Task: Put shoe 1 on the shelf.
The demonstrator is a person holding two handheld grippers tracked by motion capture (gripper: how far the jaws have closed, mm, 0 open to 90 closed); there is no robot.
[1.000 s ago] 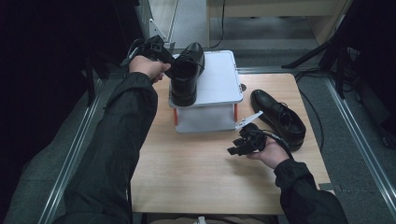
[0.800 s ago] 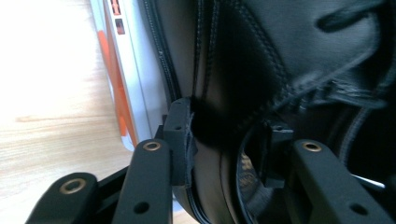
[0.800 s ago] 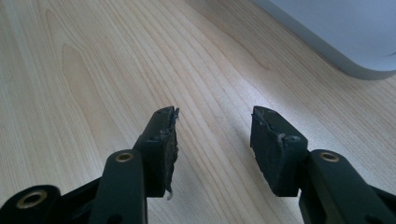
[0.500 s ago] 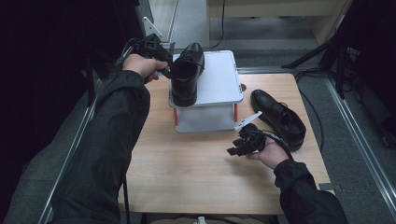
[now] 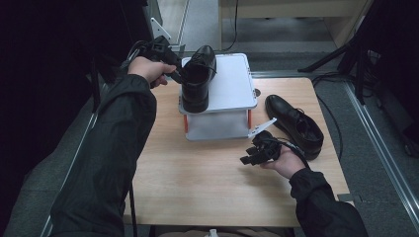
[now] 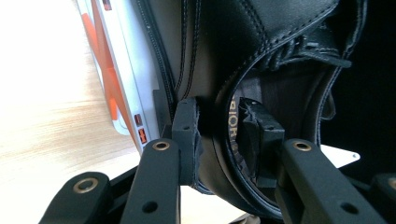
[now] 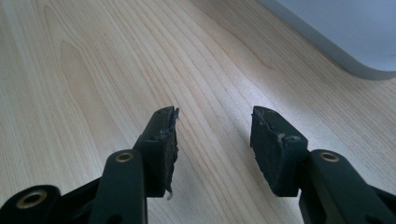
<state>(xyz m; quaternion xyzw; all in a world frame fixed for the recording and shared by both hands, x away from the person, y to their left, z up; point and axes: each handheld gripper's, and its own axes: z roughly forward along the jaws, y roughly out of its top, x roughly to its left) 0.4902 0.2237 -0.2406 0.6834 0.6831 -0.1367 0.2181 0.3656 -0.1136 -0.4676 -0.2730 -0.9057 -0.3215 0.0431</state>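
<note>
Little has shifted on the table against the earlier high views: my left hand has drawn slightly toward the upper left of the frame, and the right has not moved. My left gripper [image 5: 179, 74] sits at the heel end of the black shoe [image 5: 197, 79] that rests on the white box [image 5: 232, 89], upper centre of the high view. Its jaws have just been closing again after a brief widening, with the shoe's collar between them. In the left gripper view one pad [image 6: 187, 135] lies against the outer leather and the other [image 6: 259, 137] is inside the opening, close to the lining; I read this as a pinch on the heel wall, though I cannot be sure how firm the contact on the inner side is.

Second shoe [image 5: 294, 126] lies on the wooden table [image 5: 197, 187], right of the box, untouched. My right gripper [image 5: 257, 154] hovers low beside it at centre right, jaws apart and empty over bare wood [image 7: 93, 70].

Judgement: the re-closing suggests the grip on the first shoe is being reset; it is not yet clear of the box, so the lift or reposition is still to come
</note>
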